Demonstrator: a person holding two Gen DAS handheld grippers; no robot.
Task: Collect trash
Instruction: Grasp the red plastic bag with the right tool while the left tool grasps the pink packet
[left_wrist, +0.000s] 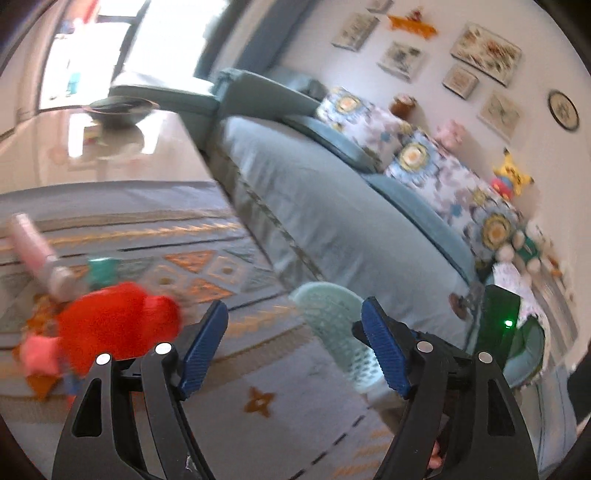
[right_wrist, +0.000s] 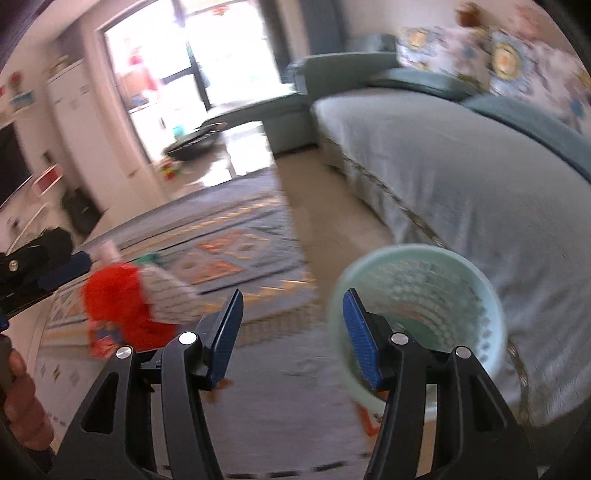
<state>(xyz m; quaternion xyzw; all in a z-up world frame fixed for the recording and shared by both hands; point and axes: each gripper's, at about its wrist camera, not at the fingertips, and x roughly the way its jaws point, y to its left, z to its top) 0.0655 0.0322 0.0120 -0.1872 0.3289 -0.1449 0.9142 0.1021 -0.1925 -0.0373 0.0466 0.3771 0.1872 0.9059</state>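
A pale green mesh waste basket (right_wrist: 421, 295) stands on the floor beside the sofa; in the left wrist view it (left_wrist: 332, 325) shows behind my fingers. A pile of trash lies on the patterned rug: a crumpled red bag (left_wrist: 118, 325), a pink bottle (left_wrist: 37, 254), a teal cup (left_wrist: 101, 271) and small wrappers. In the right wrist view the red bag (right_wrist: 118, 306) lies with a checked white wrapper (right_wrist: 166, 291). My left gripper (left_wrist: 291, 347) is open and empty above the rug. My right gripper (right_wrist: 291, 332) is open and empty, just left of the basket.
A grey-blue sofa (left_wrist: 332, 206) with patterned cushions (left_wrist: 436, 166) and plush toys fills the right. A dark green device (left_wrist: 498, 325) sits by the sofa's end. A robot vacuum (right_wrist: 195, 142) sits far off near the bright doorway. The left gripper (right_wrist: 33, 273) shows at the right view's left edge.
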